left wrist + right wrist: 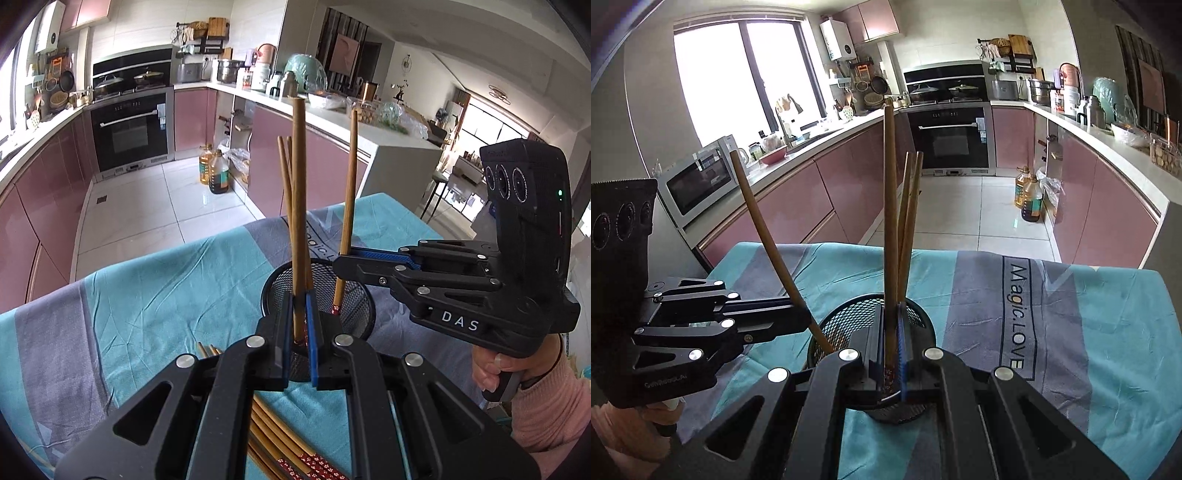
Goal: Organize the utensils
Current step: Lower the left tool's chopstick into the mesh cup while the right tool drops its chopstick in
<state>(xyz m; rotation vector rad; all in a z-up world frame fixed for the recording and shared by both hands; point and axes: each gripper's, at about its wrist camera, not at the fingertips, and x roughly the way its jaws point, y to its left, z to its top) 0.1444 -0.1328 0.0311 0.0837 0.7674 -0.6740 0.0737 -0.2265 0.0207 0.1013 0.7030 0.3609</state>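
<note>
Chopsticks: each gripper has one pinched upright between closed jaws, patterned end down over the mesh holder (317,291). Left gripper (300,332) clamps one chopstick (300,192); right gripper (891,354) clamps another (890,221). I'd keep them vertical, lower inside the rim, then release. Two more already stand just beyond the jaws; spare chopsticks (273,435) lie below the left gripper.

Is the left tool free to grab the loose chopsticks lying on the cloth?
Probably not: the left tool is shut on a wooden chopstick over the black mesh cup; the loose chopsticks lie beneath it.
</note>
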